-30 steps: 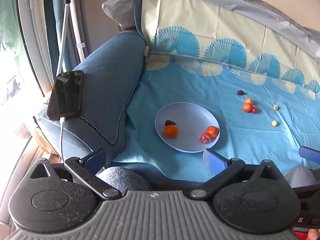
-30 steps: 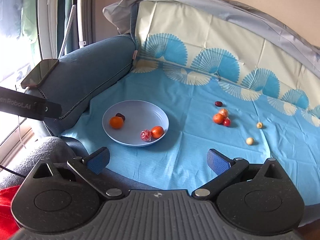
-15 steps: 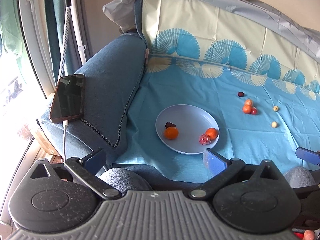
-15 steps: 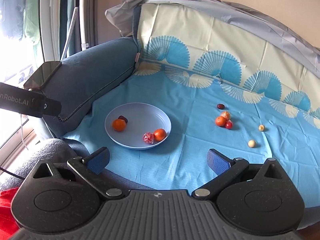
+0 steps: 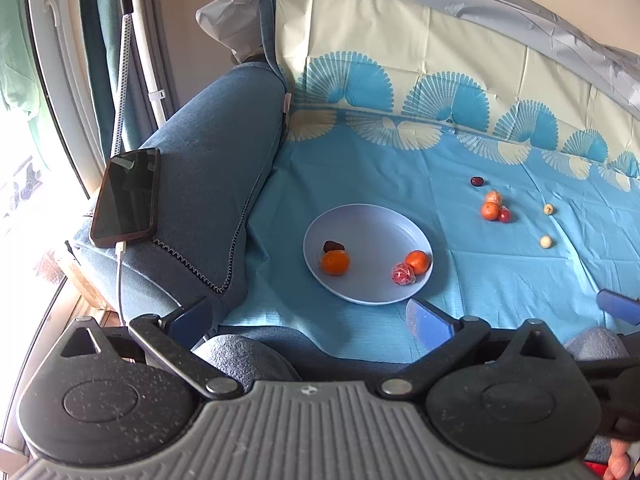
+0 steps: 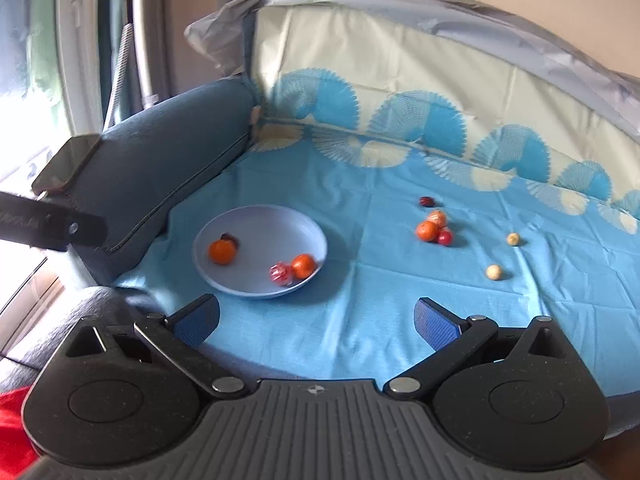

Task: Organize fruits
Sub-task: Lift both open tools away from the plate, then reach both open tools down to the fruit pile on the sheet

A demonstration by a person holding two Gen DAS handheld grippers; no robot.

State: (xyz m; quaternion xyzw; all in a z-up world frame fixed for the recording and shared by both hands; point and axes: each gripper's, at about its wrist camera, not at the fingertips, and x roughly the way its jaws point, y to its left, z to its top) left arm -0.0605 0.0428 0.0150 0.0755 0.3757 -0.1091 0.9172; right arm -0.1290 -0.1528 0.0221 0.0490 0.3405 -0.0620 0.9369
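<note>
both views nearer plate (image 5: pixel 368 296); grippers spread.

L tool (image 5: pixel 308 316) wide open, empty; R tool (image 6: pixel 318 320) wide open, empty, both low, level.

My two wrist views look forward and down from the sofa's front edge, well back; both share the plate (image 5: pixel 416 226) (image 6: pixel 316 232) and cloth (image 5: pixel 500 276) (image 6: pixel 380 300).

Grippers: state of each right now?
Left gripper: open, holding nothing, short of the plate.
Right gripper: open, holding nothing, above the blue cloth.
</note>
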